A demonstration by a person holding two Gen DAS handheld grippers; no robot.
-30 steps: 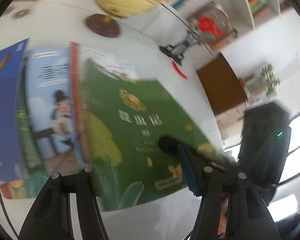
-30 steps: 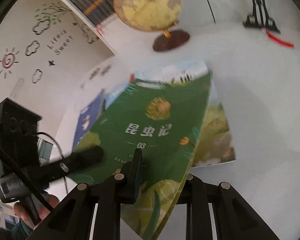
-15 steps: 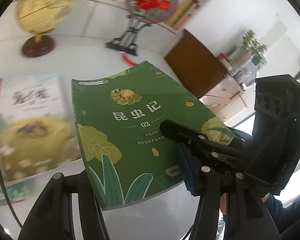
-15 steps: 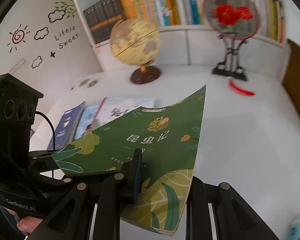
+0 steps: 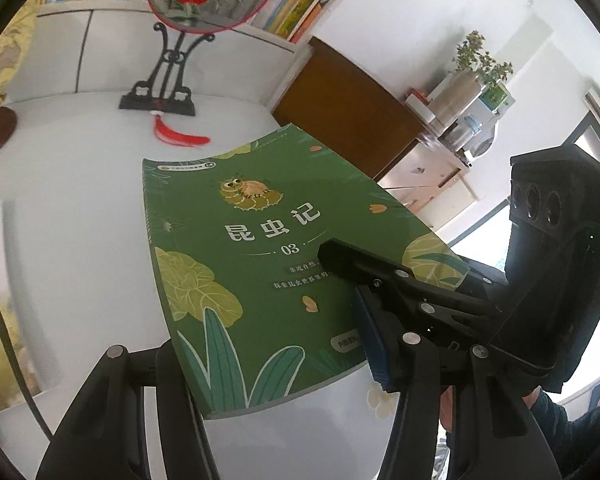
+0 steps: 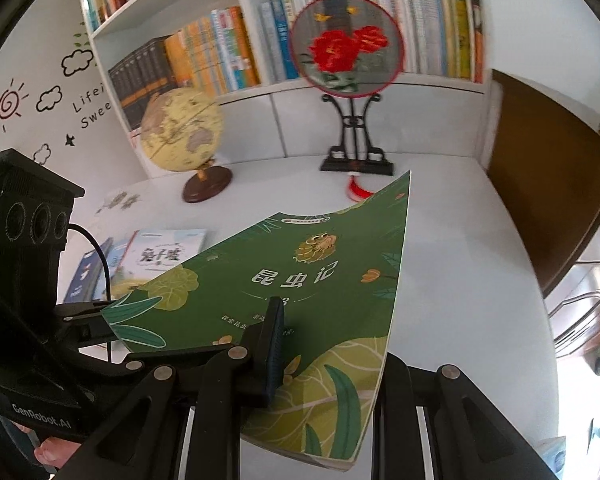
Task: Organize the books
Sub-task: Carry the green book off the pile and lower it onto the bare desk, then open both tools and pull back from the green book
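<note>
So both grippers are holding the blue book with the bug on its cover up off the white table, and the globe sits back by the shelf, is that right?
Not quite: the book is green, not blue, as the right wrist view shows. The rest holds: the left gripper and the right gripper both grip it above the white table, and the globe stands back by the shelf.

Study room: packed bookshelf (image 6: 220,52), globe (image 6: 180,136).

Both wrist views close above green book (image 5: 260,272), facing shelves (image 6: 228,52)
</note>
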